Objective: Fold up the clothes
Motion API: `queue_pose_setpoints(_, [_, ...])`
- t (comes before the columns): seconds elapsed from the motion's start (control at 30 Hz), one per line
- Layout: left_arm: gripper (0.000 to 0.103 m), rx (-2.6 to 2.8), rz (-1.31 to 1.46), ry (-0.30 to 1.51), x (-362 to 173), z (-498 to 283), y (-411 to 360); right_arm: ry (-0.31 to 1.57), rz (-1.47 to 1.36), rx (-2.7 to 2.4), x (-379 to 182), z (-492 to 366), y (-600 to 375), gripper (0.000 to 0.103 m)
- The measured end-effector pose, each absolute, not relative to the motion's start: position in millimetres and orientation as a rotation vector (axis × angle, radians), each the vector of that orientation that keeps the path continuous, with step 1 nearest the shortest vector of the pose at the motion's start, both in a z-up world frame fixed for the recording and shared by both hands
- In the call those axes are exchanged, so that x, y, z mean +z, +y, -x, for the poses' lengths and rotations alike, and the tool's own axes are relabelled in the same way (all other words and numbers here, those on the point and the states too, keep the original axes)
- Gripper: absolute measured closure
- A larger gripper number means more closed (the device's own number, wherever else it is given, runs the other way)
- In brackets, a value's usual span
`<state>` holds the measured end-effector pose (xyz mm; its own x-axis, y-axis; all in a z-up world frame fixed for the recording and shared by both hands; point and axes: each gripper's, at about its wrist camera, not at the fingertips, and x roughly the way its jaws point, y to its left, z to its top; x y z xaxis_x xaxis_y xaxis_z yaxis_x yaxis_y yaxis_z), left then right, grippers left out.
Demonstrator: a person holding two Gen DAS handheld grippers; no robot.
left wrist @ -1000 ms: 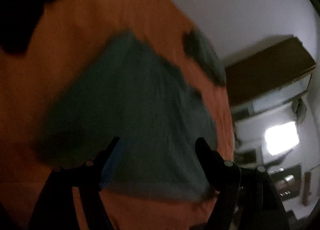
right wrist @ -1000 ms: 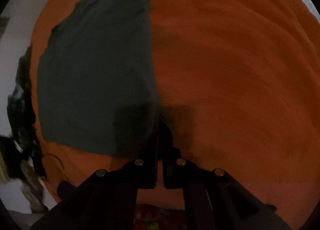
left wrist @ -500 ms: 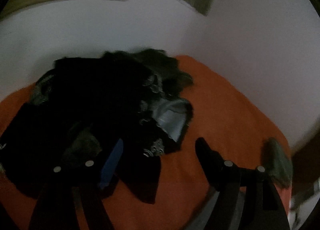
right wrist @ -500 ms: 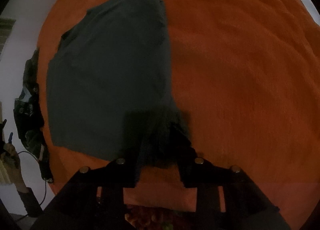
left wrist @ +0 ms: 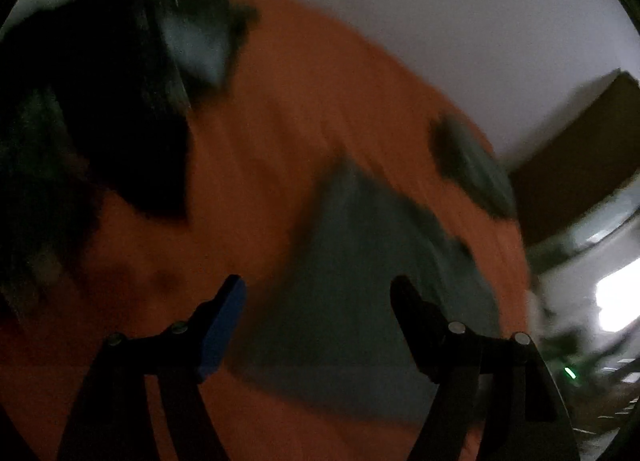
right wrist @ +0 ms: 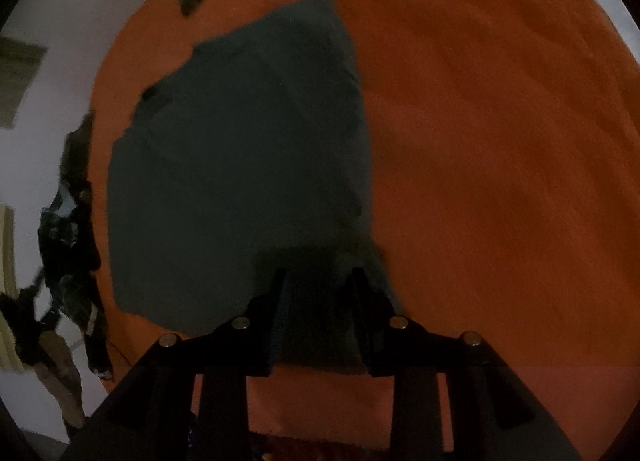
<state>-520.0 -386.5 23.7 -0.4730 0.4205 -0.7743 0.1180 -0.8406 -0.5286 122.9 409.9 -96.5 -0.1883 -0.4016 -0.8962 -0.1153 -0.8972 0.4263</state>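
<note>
A dark grey-green garment (right wrist: 240, 161) lies folded flat on the orange bed cover (right wrist: 500, 141). My right gripper (right wrist: 319, 273) hangs just above the garment's near right corner. Its jaws are opening, the cloth lies loose between and under them, and the pads do not press on it. In the blurred left wrist view the same garment (left wrist: 360, 241) lies ahead and to the right. My left gripper (left wrist: 318, 285) stands wide open over the garment's left edge, with nothing between its fingers.
A heap of dark clothes (left wrist: 100, 101) lies on the orange cover (left wrist: 260, 141) at the upper left, and at the left edge of the right view as the heap (right wrist: 72, 221). A small dark folded piece (left wrist: 468, 165) sits near the bed's far edge. Pale wall and floor surround the bed.
My right gripper went from shut on the garment's corner to jaws apart and lifted a little. The left view swung to the dark heap, then back towards the folded garment.
</note>
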Motion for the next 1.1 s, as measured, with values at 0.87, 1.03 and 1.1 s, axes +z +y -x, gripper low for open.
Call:
queue_pose_setpoints(0.87, [0.030, 1.626, 1.777, -1.684, -105.5, 440.9, -320.8, -0.753, -1.699, -2.129, -113.3, -98.1, 349.8, 0.035])
queue_pose_setpoints(1.03, [0.038, 1.587, 1.778, -1.716, -113.7, 440.5, -317.0, -0.815, -1.707, -2.099, -120.0, -100.6, 342.4, 0.035])
queue_pose_setpoints(1.1, [0.056, 1.575, 1.790, -1.713, -118.3, 438.1, -313.0, -0.819, -1.731, -2.066, -122.9, -101.9, 340.3, 0.035])
